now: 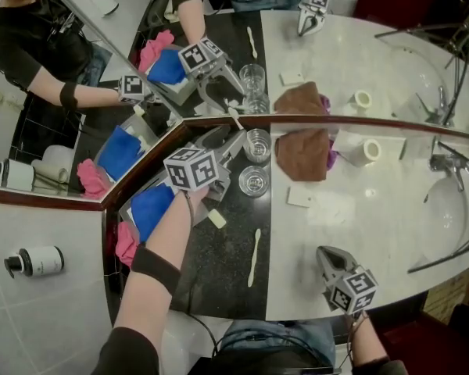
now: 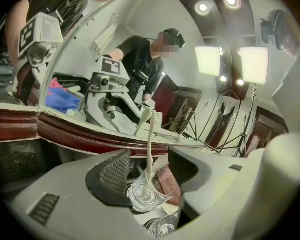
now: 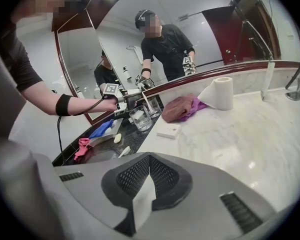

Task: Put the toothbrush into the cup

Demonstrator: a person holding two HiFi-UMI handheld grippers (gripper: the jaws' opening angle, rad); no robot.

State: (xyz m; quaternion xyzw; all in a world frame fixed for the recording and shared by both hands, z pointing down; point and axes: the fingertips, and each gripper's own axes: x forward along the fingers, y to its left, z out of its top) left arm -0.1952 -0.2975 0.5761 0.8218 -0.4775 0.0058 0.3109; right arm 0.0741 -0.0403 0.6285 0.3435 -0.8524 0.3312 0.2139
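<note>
A white toothbrush (image 2: 150,149) stands upright in a clear glass cup (image 2: 145,196) close to the mirror. My left gripper (image 2: 149,170) is open around it, with one pad on each side and neither pressing on it. In the head view the left gripper (image 1: 236,141) reaches to that far cup (image 1: 258,144) on the dark counter. A second glass cup (image 1: 254,181) stands just in front. Another white toothbrush (image 1: 254,256) lies flat on the dark counter. My right gripper (image 1: 326,260) hangs shut and empty over the marble's front edge, its pads (image 3: 140,176) together.
A brown cloth (image 1: 302,153), a paper roll (image 1: 365,151) and a small white box (image 1: 300,197) lie on the marble. A soap bar (image 1: 216,219) and a tray with a blue cloth (image 1: 152,207) sit at the left. The sink (image 1: 445,209) is at the right.
</note>
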